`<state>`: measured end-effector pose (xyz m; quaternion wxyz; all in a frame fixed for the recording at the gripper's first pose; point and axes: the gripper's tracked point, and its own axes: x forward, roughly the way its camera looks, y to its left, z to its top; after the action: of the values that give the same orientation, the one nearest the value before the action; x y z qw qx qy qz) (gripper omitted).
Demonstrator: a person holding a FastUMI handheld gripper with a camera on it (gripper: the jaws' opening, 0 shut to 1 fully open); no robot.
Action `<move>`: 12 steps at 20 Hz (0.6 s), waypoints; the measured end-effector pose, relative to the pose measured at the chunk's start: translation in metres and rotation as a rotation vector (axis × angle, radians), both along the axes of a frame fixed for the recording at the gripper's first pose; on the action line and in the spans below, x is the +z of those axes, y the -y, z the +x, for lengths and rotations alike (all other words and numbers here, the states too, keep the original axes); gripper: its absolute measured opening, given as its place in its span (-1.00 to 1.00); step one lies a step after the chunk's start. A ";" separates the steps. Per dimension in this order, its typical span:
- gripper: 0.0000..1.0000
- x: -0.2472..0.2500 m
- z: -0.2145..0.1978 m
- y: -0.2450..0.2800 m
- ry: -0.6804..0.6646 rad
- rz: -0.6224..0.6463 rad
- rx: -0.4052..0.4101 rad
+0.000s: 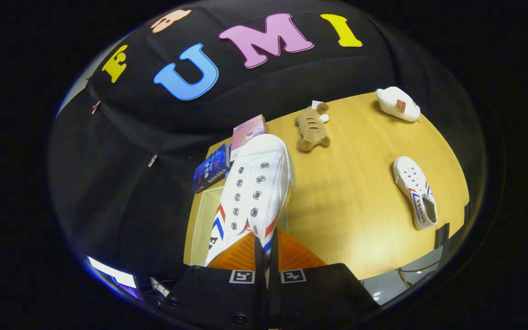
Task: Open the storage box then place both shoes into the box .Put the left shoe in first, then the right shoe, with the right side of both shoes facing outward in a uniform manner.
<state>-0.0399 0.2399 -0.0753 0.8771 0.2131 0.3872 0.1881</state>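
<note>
My gripper (266,245) is shut on a white canvas shoe (252,192) with red and blue chevrons, pinching the edge of its opening. The shoe hangs lifted, toe pointing away from me, above the storage box (198,229), whose pale inside shows below and left of the shoe. The second white shoe (415,192) of the pair lies on its side on the wooden table (351,211), well to the right of the fingers.
A brown plush toy (312,128) lies beyond the held shoe. A white pouch-like item (398,104) sits at the table's far right. A pink box (247,130) and a blue box (212,172) stand by the table's far-left edge, just past the storage box.
</note>
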 end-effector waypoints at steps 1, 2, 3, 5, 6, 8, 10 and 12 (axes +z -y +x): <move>-0.89 0.003 -0.002 -0.016 -0.005 0.013 0.013; -0.89 0.005 -0.003 -0.033 -0.003 0.020 0.026; -0.89 0.004 -0.005 -0.047 -0.002 0.024 0.036; -0.89 -0.003 -0.010 -0.076 -0.019 0.035 0.072; -0.89 -0.009 -0.013 -0.089 -0.031 0.039 0.090; -0.89 -0.023 -0.017 -0.111 -0.045 0.030 0.118; -0.89 -0.041 -0.016 -0.123 -0.047 -0.016 0.142; -0.89 -0.058 -0.015 -0.131 -0.064 -0.046 0.145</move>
<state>-0.0548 0.3712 -0.1334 0.8530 0.1700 0.4336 0.2355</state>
